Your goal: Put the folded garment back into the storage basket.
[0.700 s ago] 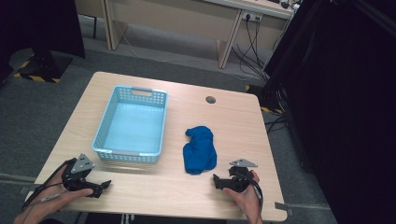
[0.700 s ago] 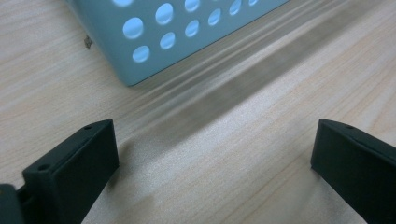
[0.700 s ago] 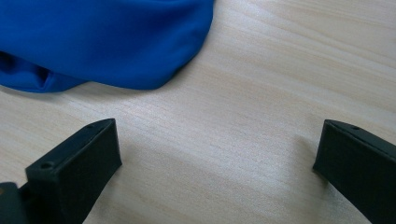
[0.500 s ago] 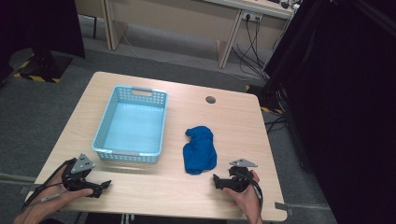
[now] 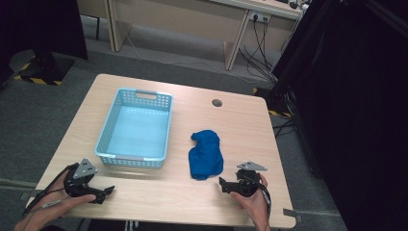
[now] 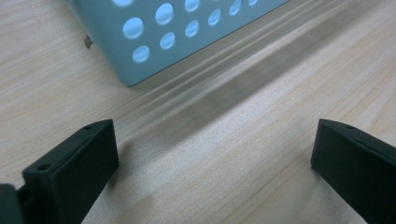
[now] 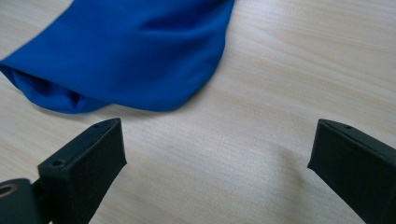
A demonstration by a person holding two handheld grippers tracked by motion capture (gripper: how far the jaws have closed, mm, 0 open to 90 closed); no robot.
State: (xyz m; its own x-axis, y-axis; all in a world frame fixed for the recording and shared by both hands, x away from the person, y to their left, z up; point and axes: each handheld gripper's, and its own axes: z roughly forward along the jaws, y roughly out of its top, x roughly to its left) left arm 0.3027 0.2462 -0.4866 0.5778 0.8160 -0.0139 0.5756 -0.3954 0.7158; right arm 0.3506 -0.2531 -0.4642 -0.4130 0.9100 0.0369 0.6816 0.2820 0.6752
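Observation:
A crumpled blue cloth lies on the wooden table, right of a light blue perforated basket whose inside is empty. My left gripper rests near the table's front left edge, just in front of the basket's near corner, jaws wide apart with nothing between them. My right gripper rests near the front edge, just in front of the cloth, and stands open over bare wood.
A round cable hole sits at the table's far side. A dark curtain hangs to the right. Another desk with hanging cables stands beyond, across grey floor.

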